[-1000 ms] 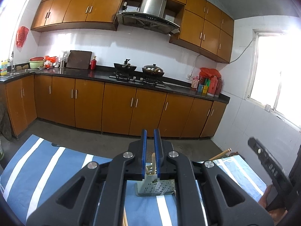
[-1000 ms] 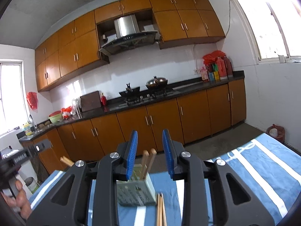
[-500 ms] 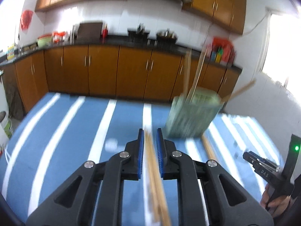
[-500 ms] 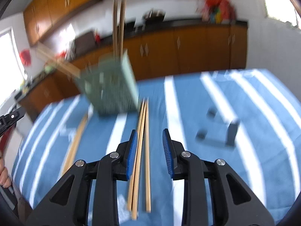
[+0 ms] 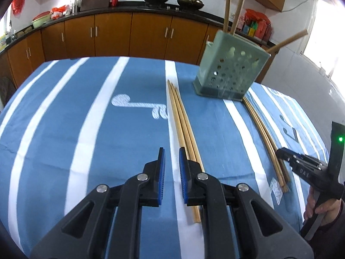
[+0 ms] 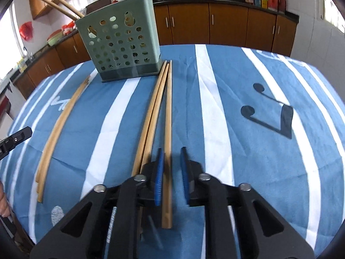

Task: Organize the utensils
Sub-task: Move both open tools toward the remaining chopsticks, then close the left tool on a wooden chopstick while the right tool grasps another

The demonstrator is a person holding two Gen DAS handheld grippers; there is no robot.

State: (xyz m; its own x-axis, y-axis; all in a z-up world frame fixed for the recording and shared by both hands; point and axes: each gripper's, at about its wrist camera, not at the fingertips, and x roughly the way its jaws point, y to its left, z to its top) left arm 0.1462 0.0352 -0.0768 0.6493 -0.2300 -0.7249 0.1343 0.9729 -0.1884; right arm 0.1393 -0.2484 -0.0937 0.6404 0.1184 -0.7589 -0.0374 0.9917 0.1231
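A pale green perforated utensil holder [image 5: 231, 71] [image 6: 121, 47] stands on the blue striped cloth with several wooden chopsticks upright in it. One bundle of loose chopsticks [image 5: 183, 125] [image 6: 58, 127] lies beside my left gripper [image 5: 171, 153], which is open and empty just left of them. A second bundle [image 5: 265, 138] [image 6: 153, 112] lies on the other side of the holder. My right gripper [image 6: 171, 153] is open low over the cloth, with a single chopstick [image 6: 167, 142] lying between its fingers.
The table wears a blue cloth with white stripes [image 5: 86, 118] and a black music note print [image 6: 269, 112]. Brown kitchen cabinets [image 5: 107, 30] and a dark counter run behind. The right gripper's body [image 5: 310, 172] shows at the right of the left wrist view.
Both grippers have tipped down from facing the kitchen to low over the cloth. The left gripper has shifted left of its chopsticks; the right now straddles one chopstick.
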